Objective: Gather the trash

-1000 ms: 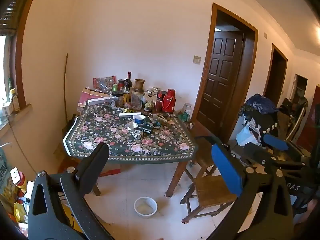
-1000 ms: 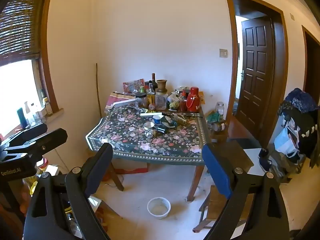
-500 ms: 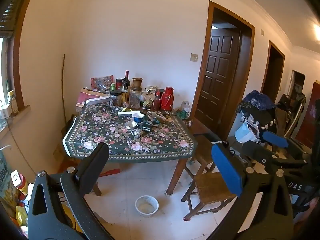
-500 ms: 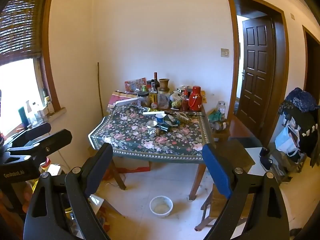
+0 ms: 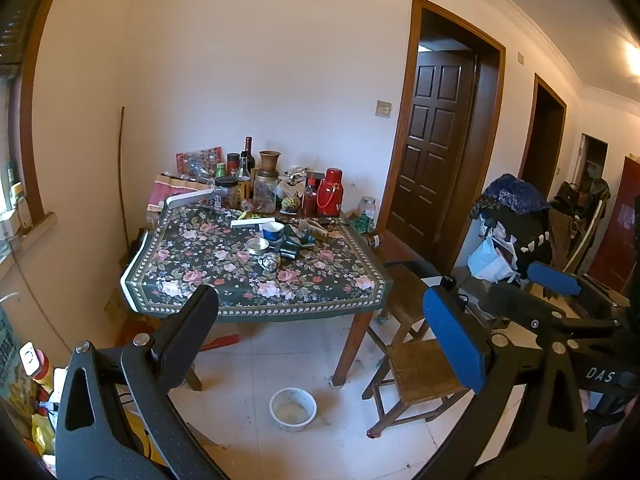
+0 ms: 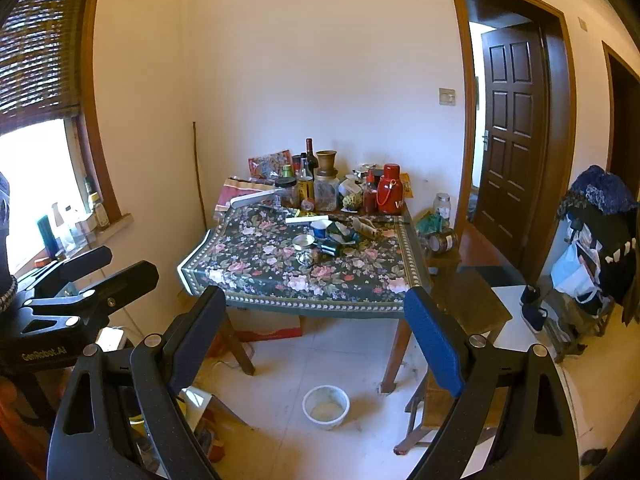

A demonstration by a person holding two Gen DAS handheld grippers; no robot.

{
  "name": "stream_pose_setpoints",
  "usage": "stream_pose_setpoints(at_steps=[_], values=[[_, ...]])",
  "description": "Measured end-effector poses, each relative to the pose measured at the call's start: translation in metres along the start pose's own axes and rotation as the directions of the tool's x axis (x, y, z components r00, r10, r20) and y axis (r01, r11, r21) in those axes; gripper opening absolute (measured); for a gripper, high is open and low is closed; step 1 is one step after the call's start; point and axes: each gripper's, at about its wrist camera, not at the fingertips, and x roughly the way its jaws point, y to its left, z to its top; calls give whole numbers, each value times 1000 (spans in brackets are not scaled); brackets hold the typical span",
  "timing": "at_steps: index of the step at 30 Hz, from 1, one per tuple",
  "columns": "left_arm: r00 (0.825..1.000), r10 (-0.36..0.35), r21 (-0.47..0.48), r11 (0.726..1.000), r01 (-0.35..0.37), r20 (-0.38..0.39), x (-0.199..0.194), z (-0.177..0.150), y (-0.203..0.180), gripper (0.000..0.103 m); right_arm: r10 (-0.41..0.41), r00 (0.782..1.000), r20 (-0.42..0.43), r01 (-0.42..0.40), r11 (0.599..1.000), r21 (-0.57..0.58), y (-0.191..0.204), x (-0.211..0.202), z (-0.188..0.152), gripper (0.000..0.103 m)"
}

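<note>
A table with a dark floral cloth (image 5: 224,276) stands against the far wall; it also shows in the right wrist view (image 6: 256,272). A small heap of litter lies at its middle: a crumpled foil ball (image 5: 269,261), a round tin lid (image 5: 257,245), a blue cup (image 5: 273,231) and crumpled wrappers (image 5: 304,236). The heap also shows in the right wrist view (image 6: 332,238). My left gripper (image 5: 320,332) is open and empty, well short of the table. My right gripper (image 6: 316,332) is open and empty, also well back.
Bottles, jars and a red thermos (image 5: 329,197) crowd the table's back edge. A white bowl (image 5: 293,403) sits on the floor by the table leg. A wooden stool (image 5: 420,376) stands to the right. A clothes-laden rack (image 5: 512,232) and brown doors (image 5: 436,152) are further right.
Both grippers have drifted slightly closer to the table, which looks a little larger. Both stay open and empty.
</note>
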Motion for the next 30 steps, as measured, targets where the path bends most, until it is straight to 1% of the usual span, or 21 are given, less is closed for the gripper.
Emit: stream_pose_setpoints(at_steps=[30], values=[[1000,12,4,1000,-12,2,5,-6,2,103,24,1000,10,-24,1000,-9,-2,-2,3,89]])
